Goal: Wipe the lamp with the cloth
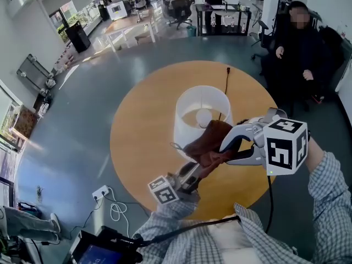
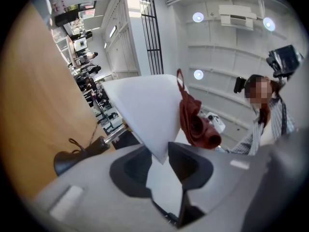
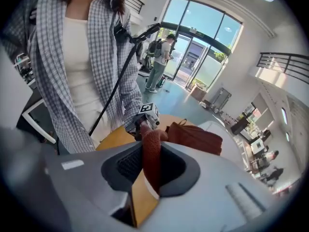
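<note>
Lampshade [image 2: 145,110] rim sits pinched in the left tool [image 2: 164,162] — the right tool [image 3: 152,166] clamps the brown cloth [image 3: 193,137].

Shade [image 1: 201,111]: white, matt, smooth; cloth or paper, cannot tell which. Cloth [image 1: 208,144]: red-brown textile, ribbed rough knit, matt. Counter [image 1: 143,131]: wood look, smooth, low sheen. Stem [image 2: 113,133]: bright glossy metal. Base [image 2: 67,161]: black, semi-gloss.

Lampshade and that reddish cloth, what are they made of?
The lampshade looks like thin white fabric or plastic sheet. It is smooth and matte and keeps a crisp, stiff edge, but I cannot tell which of the two it is. The cloth looks like soft rusty-brown knitted or woven fabric. It folds, droops and shows a fine texture.
</note>
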Demonstrator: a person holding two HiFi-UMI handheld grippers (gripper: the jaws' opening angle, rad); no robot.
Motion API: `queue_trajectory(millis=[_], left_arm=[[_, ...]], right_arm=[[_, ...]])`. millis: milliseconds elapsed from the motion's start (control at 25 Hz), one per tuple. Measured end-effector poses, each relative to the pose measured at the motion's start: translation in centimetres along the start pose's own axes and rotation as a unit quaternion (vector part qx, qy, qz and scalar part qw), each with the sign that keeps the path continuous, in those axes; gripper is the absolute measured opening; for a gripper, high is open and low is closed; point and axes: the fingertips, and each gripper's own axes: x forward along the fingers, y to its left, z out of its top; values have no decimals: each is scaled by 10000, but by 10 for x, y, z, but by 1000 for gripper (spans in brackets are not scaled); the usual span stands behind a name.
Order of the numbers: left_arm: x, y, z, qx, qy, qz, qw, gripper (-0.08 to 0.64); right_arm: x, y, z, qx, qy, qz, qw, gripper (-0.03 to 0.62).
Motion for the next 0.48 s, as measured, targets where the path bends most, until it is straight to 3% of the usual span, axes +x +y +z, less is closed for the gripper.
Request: queue_trajectory(millis=[280,480], left_arm=[[3,-2,3,-14,-10,7,10000,106],[0,-3,4,-8,18,8,10000,106]], right_arm=[[-11,11,-47,1283,-415,-683,9885,74],[2,26,-72,2335,-932,-1265,9596,74]])
